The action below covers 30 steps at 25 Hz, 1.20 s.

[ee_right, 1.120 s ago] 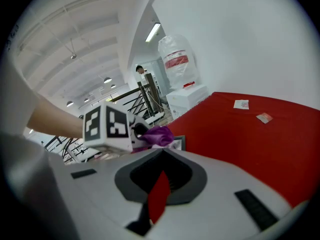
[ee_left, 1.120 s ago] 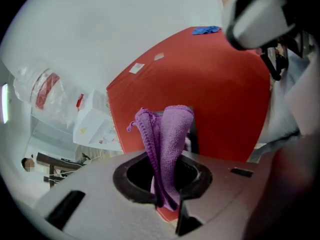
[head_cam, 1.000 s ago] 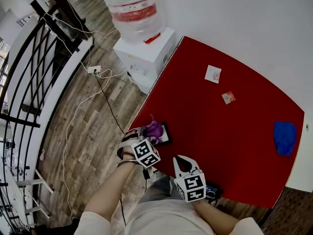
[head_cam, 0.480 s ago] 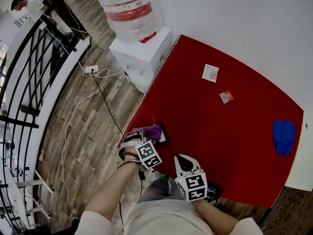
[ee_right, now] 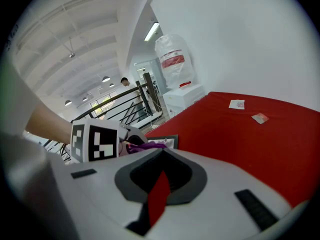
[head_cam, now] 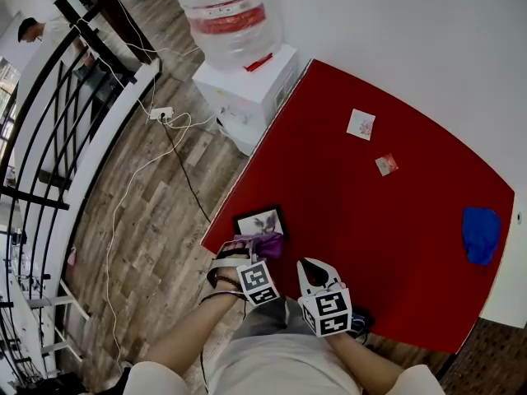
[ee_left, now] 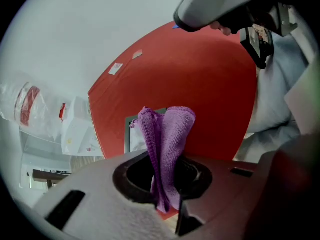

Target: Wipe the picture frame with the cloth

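The left gripper (head_cam: 249, 252) clamps a folded purple cloth (head_cam: 268, 244), its end sticking out as a wiping pad at the near edge of the picture frame (head_cam: 260, 220), which lies flat at the counter's (head_cam: 395, 220) near-left corner. The right gripper (head_cam: 318, 268) hangs aside, jaws together, empty.

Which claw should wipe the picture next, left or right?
Left, probably. The left claw grips the purple cloth and sits right beside the picture frame. The right claw is shut, holds nothing, and is farther from the frame.
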### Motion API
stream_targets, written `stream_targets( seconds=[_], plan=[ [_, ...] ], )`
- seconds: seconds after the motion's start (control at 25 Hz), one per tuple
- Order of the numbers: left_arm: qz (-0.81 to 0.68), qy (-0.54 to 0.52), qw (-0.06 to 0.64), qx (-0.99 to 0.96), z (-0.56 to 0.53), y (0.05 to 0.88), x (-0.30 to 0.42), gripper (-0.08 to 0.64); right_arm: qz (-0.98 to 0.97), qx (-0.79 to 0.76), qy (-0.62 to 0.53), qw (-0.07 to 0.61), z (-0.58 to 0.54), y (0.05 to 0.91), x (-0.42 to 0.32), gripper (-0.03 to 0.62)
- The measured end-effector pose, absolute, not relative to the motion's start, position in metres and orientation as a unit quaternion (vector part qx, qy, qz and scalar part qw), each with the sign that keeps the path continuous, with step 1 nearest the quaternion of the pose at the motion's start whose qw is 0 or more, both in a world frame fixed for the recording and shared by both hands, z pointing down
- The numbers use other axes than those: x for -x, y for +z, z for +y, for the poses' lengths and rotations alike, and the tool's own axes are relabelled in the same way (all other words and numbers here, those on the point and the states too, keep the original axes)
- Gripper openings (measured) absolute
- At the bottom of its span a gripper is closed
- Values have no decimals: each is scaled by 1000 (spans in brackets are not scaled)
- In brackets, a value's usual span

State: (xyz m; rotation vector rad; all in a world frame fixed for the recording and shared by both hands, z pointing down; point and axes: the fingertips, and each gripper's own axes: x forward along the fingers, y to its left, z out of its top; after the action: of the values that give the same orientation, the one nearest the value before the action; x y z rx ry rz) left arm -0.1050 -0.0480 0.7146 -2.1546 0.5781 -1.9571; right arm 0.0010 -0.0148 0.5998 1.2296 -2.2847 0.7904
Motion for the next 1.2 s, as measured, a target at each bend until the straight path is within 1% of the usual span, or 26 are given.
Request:
stream_targets(
  seconds=[0.2, 0.36, 0.48, 0.72, 1.04, 1.2],
  plan=[
    [246, -642, 53, 724, -91, 704, 112, 61, -821, -447, 286, 213, -12, 599, -5, 5],
    [269, -650, 60, 708, -128, 704, 113, 61, -820, -449, 285, 212, -11, 595, -8, 3],
    [263, -667, 63, 695, -135, 716, 116, 61, -819, -449, 285, 215, -8, 596, -10, 5],
    [243, -668, 74, 699, -118, 714, 103, 61, -817, -450, 289, 216, -10, 600, -15, 4],
    [180, -672, 97, 712, -44, 715, 83, 61, -821, -445, 289, 212, -15, 601, -8, 5],
    [192, -669, 98, 711, -51, 712, 87, 61, -822, -442, 290, 211, -12, 601, -5, 5]
  ],
)
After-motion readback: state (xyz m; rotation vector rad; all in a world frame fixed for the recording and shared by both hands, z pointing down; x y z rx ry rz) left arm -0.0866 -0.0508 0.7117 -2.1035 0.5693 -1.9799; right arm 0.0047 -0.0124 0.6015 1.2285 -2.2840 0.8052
